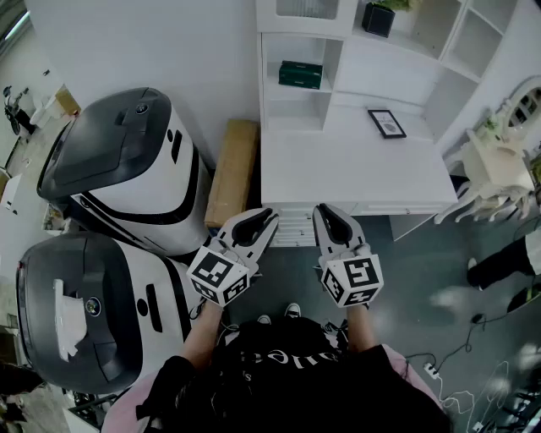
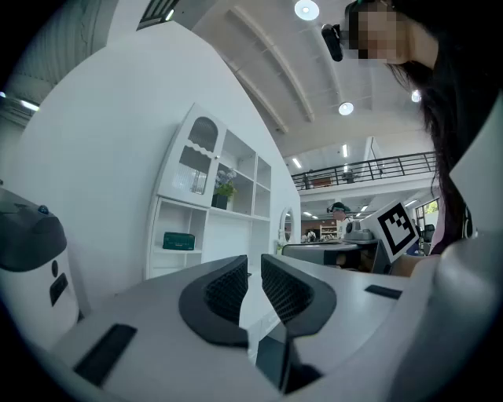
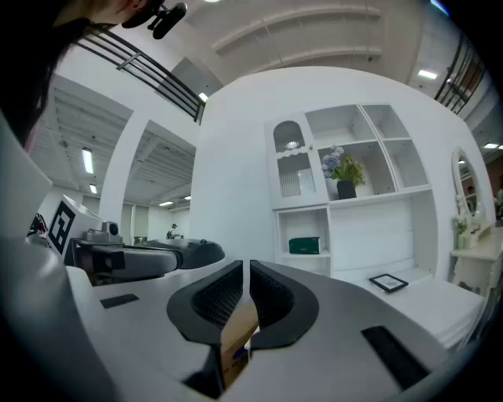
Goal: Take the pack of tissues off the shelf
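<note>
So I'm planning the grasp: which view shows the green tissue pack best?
Head view: the tissue pack is largest there, unobstructed in its shelf cubby. Both gripper views show it small, far beyond the jaws.

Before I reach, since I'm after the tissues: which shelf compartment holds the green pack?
The left-column compartment just below the glass-door cabinet: the green pack lies in it alone. The potted plant stands higher, further right.

the tissues [image 1: 300, 74] sat in a compartment of the shelf [image 1: 264, 76], behind the desk [image 1: 355, 169] at its left end. a frame [image 1: 386, 123] lay on the desk. a pot [image 1: 378, 17] stood higher on the shelf. a board [image 1: 232, 169] lay left of the desk.
</note>
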{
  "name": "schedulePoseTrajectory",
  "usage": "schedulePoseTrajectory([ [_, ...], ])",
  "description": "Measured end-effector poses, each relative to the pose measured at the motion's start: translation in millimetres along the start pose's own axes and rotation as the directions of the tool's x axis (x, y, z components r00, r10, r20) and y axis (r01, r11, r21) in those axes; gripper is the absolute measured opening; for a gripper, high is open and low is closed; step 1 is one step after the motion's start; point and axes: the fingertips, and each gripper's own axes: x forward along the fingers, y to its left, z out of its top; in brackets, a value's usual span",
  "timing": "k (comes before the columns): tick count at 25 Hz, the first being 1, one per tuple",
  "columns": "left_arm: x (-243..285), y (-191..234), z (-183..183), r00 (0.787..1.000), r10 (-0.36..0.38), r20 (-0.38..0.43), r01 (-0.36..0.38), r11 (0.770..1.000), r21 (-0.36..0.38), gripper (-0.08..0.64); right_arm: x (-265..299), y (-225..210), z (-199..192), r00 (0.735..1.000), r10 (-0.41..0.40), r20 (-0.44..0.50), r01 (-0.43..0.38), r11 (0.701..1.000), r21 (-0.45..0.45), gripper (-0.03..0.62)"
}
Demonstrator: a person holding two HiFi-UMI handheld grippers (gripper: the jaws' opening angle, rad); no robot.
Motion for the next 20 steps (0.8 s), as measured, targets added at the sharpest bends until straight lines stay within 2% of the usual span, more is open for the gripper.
schedulePoseTrajectory([
  [5, 9.0, 9.7, 0.1, 1.000, 0.016, 0.001, -0.016, 1.000, 0.007, 0.051, 6.5, -9.3, -0.6, 1.000, 0.001, 0.007, -0.001, 1.000, 0.004, 0.063],
  [11, 21.9, 13.5, -5.4, 0.999, 0.034, -0.010, -0.033, 0.999, 0.009, 0.051, 7.1, -25.2, -2.6, 1.000, 0.016, 0.026, -0.018, 0.997, 0.076, 0.064],
  [20, 53.4, 1.5, -16.7, 0.998, 0.052, -0.025, -0.052, 0.999, 0.010, 0.051, -2.4, -62.6, -12.6, 0.999, 0.034, 0.015, -0.036, 0.996, 0.079, 0.064],
])
